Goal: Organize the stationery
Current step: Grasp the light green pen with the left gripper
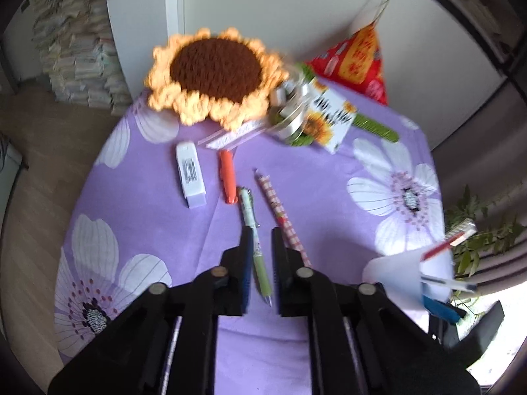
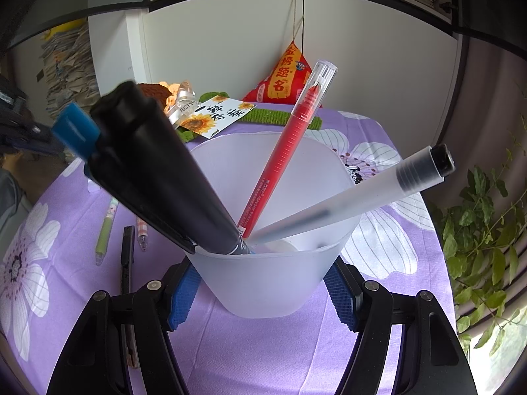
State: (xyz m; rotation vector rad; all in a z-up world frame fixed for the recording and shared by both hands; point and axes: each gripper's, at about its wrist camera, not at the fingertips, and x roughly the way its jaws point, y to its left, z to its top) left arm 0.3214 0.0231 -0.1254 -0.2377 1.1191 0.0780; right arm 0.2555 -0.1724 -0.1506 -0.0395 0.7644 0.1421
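A green-and-white pen point(image 1: 260, 256) lies on the purple flowered cloth point(image 1: 148, 223), between the fingers of my left gripper point(image 1: 261, 235). The jaws stand a little wider than the pen and do not press on it, so the gripper is open. To its right lies a pink checked pen point(image 1: 280, 210). Farther back lie an orange pen point(image 1: 227, 181) and a white eraser point(image 1: 191, 177). My right gripper point(image 2: 262, 296) is shut on a frosted cup point(image 2: 273, 279) holding a black marker point(image 2: 158, 171), a red pen point(image 2: 290, 144) and a frosted black-capped pen point(image 2: 362, 194).
A crochet sunflower point(image 1: 210, 79), a ribboned jar point(image 1: 290, 112), a sunflower card point(image 1: 329, 115) and a red pouch point(image 1: 355, 62) crowd the table's back. A clear ruler point(image 1: 230, 138) lies near them. A slim black item point(image 2: 126, 263) lies left of the cup. Leafy plant point(image 2: 477, 247) at right.
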